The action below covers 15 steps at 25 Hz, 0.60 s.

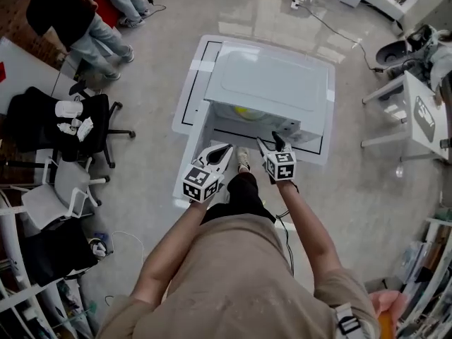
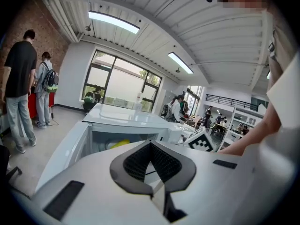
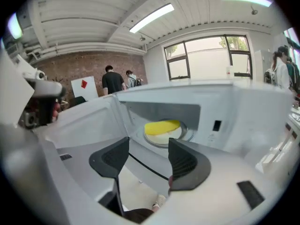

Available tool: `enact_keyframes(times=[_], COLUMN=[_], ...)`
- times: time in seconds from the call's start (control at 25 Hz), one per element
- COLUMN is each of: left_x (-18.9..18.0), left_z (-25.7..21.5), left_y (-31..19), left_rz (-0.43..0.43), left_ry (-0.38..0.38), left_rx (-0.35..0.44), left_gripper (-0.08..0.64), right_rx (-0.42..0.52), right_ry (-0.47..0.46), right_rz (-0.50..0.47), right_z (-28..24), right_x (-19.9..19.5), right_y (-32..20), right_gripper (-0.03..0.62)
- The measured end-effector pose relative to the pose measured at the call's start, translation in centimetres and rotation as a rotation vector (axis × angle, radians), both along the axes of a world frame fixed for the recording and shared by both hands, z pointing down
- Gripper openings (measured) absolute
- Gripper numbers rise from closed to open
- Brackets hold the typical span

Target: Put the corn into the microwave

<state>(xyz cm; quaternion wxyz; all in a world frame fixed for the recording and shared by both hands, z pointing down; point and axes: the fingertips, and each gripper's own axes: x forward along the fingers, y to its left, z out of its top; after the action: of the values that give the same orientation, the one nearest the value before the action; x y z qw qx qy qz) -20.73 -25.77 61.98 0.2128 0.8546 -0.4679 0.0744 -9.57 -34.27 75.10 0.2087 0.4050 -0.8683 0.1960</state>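
Right, the microwave [image 1: 272, 83] sits at twelve o'clock from the person, on a low white table [image 1: 189, 94], with its door [image 3: 79, 121] swung wide open toward nine o'clock. The corn [image 3: 161, 126] is already inside, a yellow shape lying on the round plate [image 3: 183, 133] in the middle of the oven chamber. From the head view only a sliver of the corn [image 1: 244, 111] peeks out under the microwave's top edge.

The left gripper [image 2: 150, 146] has its jaws pressed together with nothing between them, and it hangs just in front of the opening at about seven o'clock from the corn [image 2: 117, 144]. The right gripper [image 3: 147, 149] has its jaws spread well apart and is empty, aimed straight into the open chamber, with the corn showing through the gap between the jaws. In the head view the left gripper [image 1: 224, 148] and right gripper [image 1: 270, 141] are close together in front of the microwave.

Two people [image 1: 78, 16] stand at ten o'clock, well away, with an office chair [image 1: 67, 122] at nine o'clock.
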Motion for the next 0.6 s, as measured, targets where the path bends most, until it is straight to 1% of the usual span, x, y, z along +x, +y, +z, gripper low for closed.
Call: enact_keyframes(times=[0.08,0.16,0.24,0.32,0.36,0.44,0.52,0.6], left_x=[-0.4,-0.9,-0.8,0.0,0.8,2.9,6.0,9.3], left_z=[-1.5,-2.8,-3.8,-4.7,-5.0,-5.5,-5.2,-3.9], left_y=[0.7,1.6,2.8,3.9,4.3,5.0,5.5,5.9], left_rz=[-0.005,-0.024,-0.04,-0.031,-0.012,0.058,0.164,0.275], left_ry=[0.046,0.093,0.133,0.151,0.145,0.112,0.074,0.034], left_rx=[0.02,0.037,0.053,0.07,0.08,0.101,0.104,0.085], left_gripper=[-0.003,-0.003,-0.003,-0.003,-0.003,-0.003,-0.003,-0.003], right_rx=[0.01,0.009,0.024,0.054,0.066,0.08,0.098,0.123], right_ry=[-0.059,-0.11,-0.131,-0.136,-0.141,-0.165,-0.177,-0.165], right_rz=[-0.008,0.0,0.022,0.047,0.065,0.106,0.13,0.141], right_z=[-3.4,-5.7,-7.5,-9.4,-10.2,-11.6,-12.7,-13.4], right_x=[1.5,3.6,6.3,9.1,10.4,12.6,14.3,15.7], right_y=[2.6,5.1,7.4,9.2,9.9,10.9,11.7,12.7], right_gripper=[0.267,0.267,0.267,0.267,0.267,0.267,0.267,0.267])
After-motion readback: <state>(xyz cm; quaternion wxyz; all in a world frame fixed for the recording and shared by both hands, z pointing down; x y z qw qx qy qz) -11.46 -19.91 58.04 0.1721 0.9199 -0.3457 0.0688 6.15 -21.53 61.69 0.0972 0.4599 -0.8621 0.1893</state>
